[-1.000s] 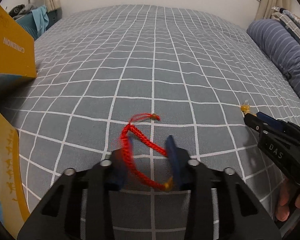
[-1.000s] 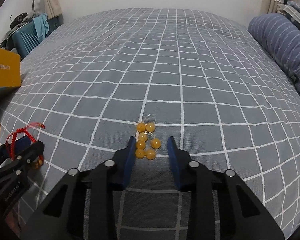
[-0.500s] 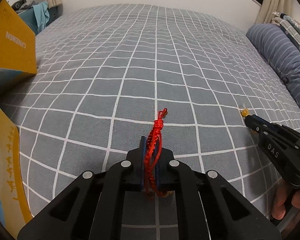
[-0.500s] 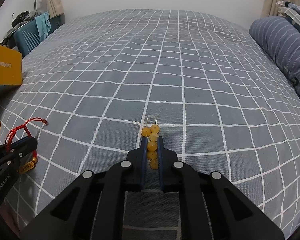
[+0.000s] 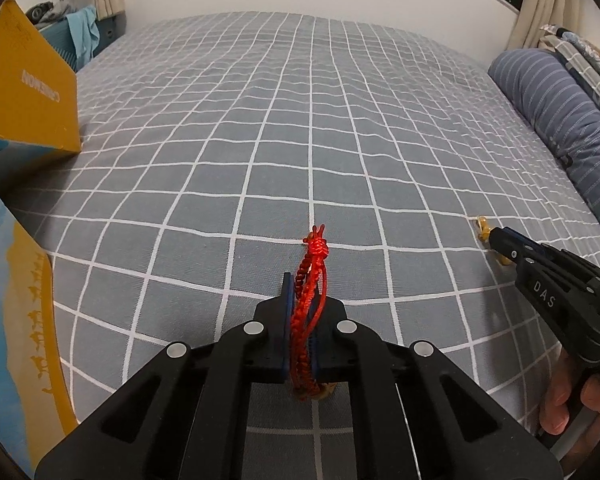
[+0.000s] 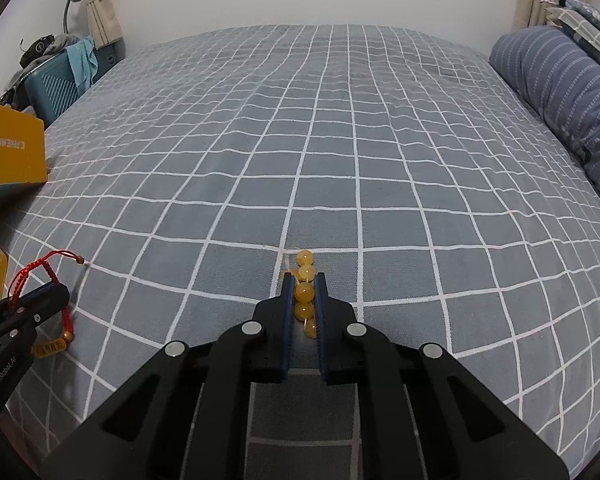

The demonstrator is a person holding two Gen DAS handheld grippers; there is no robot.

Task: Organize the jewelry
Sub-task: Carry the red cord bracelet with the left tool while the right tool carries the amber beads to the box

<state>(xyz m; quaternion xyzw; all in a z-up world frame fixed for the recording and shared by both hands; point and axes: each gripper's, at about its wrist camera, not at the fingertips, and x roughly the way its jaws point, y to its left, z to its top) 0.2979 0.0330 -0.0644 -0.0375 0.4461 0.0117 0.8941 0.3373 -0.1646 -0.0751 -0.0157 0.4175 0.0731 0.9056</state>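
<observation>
Two bracelets, both clamped and low over the bed (image 5: 260, 140). Left tongs (image 5: 302, 320) closed on the red braided cord bracelet (image 5: 312, 292), strands squeezed upright between the blue pads (image 5: 287, 312), knotted end sticking out beyond the tips, brass-coloured tag (image 6: 50, 347) hanging below. Right tongs (image 6: 303, 304) closed on the yellow bead bracelet (image 6: 304, 292), round glossy beads stacked in a line between the pads, two beads past the tips.

Risks, as judged: smooth round beads liable to roll out of a flat-pad grip on lifting; thin clear elastic liable to snag or stretch. Soft cord liable to slide through if gripped on few strands; dangling tag liable to catch the checked bedsheet. Yellow cardboard box (image 5: 28, 92), at far left, the probable destination; swinging loops liable to miss its opening.
</observation>
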